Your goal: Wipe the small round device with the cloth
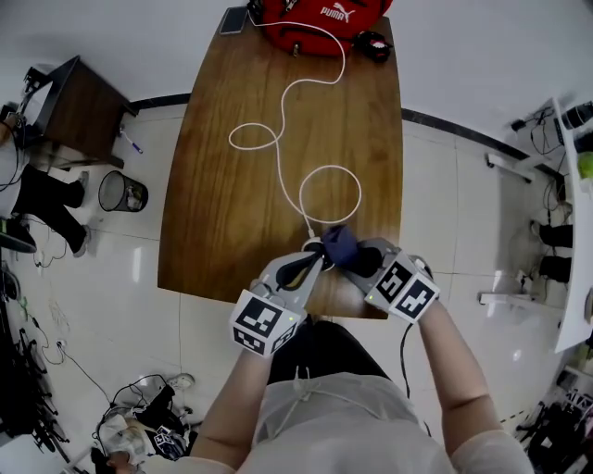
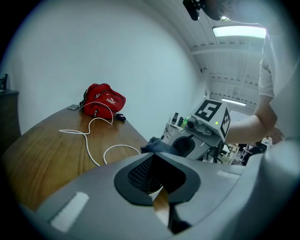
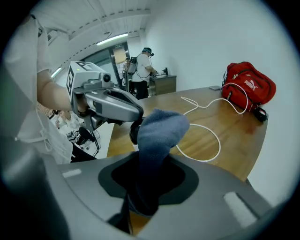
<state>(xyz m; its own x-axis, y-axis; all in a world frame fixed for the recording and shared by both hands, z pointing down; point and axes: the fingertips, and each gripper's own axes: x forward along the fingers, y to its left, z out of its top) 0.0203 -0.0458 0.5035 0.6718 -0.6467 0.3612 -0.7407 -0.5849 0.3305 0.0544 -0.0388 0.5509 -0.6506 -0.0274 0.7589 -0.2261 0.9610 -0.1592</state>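
Over the near edge of the wooden table (image 1: 232, 185), my left gripper (image 1: 313, 255) is shut on the small round device (image 1: 311, 246), which sits at the end of a white cable (image 1: 296, 139). From the right gripper view the device (image 3: 135, 132) is a dark disc at the left gripper's tip (image 3: 136, 123), half hidden by the cloth. My right gripper (image 1: 359, 257) is shut on a blue cloth (image 1: 339, 244). The cloth (image 3: 159, 131) sticks up out of the jaws and its bunched end lies against the device. The left gripper view has the cloth (image 2: 157, 145) just beyond its own jaws.
A red bag (image 1: 320, 18), a phone (image 1: 234, 20) and a small black item (image 1: 372, 44) lie at the table's far end. The cable loops across the table's middle. A waste bin (image 1: 122, 193) and a dark side table (image 1: 79, 106) stand to the left. People (image 3: 146, 63) stand in the background.
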